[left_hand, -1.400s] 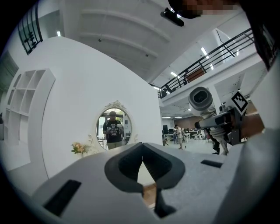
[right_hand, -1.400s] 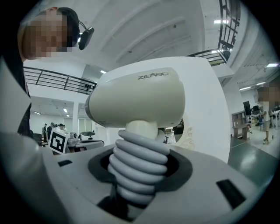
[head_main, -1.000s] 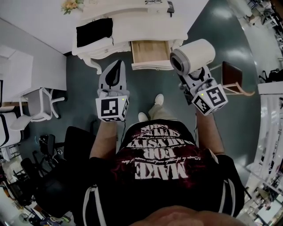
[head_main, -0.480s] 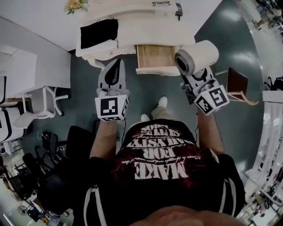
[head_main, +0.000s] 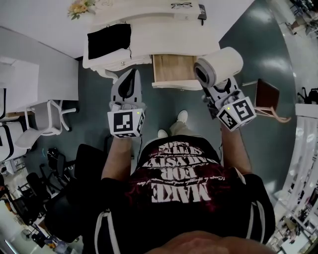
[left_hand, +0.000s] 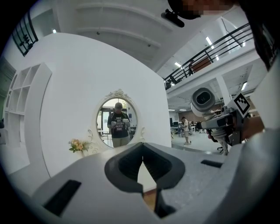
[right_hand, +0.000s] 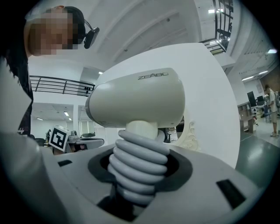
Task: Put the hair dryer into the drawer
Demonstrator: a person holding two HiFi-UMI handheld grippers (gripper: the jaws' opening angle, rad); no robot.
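A cream hair dryer (head_main: 218, 65) (right_hand: 138, 100) stands upright in my right gripper (head_main: 214, 84) (right_hand: 138, 179), which is shut on its handle, with the grey cord (right_hand: 136, 162) coiled around that handle. It also shows at the right of the left gripper view as the hair dryer (left_hand: 203, 99). The wooden drawer (head_main: 174, 68) of the white dressing table (head_main: 149, 34) stands open just ahead, between both grippers. My left gripper (head_main: 130, 75) (left_hand: 142, 158) is level to the left of the drawer, shut and holding nothing.
On the table top lie a black cloth (head_main: 109, 39), glasses (head_main: 181, 5) and flowers (head_main: 78, 7); an oval mirror (left_hand: 117, 120) stands behind. A white chair (head_main: 44, 119) is at the left, a brown stool (head_main: 266, 96) at the right. The person's shoes (head_main: 171, 124) are below the drawer.
Both grippers have moved forward toward the dressing table; the open drawer now lies closer to their tips. The hair dryer stays in the right gripper.
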